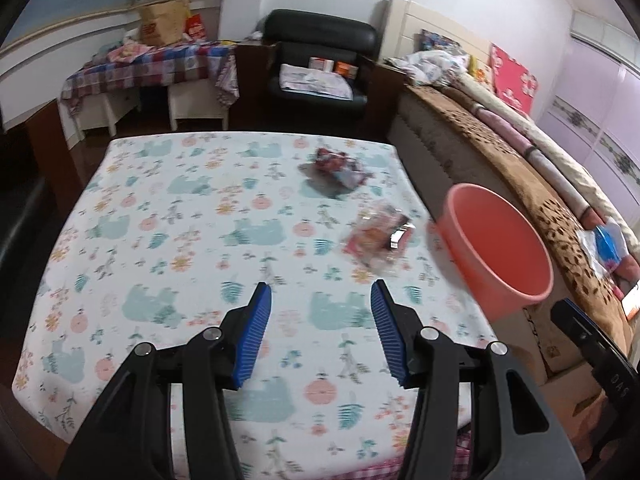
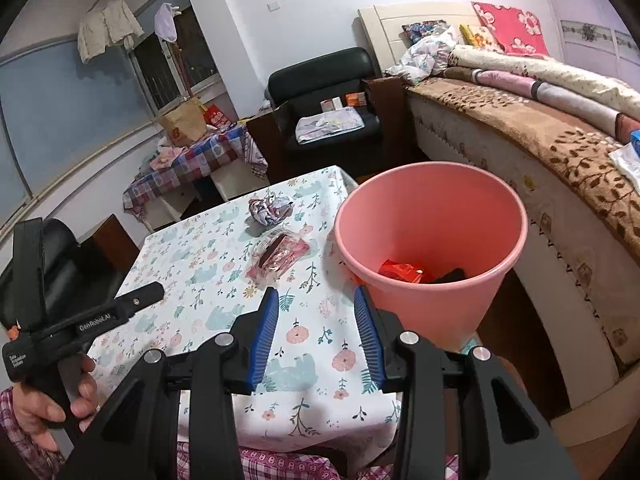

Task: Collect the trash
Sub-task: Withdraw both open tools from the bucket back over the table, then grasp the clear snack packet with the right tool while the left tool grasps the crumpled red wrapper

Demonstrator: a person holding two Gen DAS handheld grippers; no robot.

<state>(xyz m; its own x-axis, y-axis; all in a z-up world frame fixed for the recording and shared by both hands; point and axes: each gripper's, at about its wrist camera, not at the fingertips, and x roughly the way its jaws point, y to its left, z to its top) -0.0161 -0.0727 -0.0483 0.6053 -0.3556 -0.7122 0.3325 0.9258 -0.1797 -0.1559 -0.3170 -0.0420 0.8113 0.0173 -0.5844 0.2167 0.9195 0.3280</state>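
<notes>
A pink bin stands at the table's right edge, with a red packet and a dark item inside; it also shows in the left wrist view. A clear wrapper with red contents lies on the table left of the bin. A crumpled dark red and blue wrapper lies farther back. My left gripper is open and empty above the near table. My right gripper is open and empty, just before the bin.
The table has a floral cloth. A bed runs along the right. A black armchair and a cluttered checked side table stand behind. The left gripper's handle and the hand holding it show at left.
</notes>
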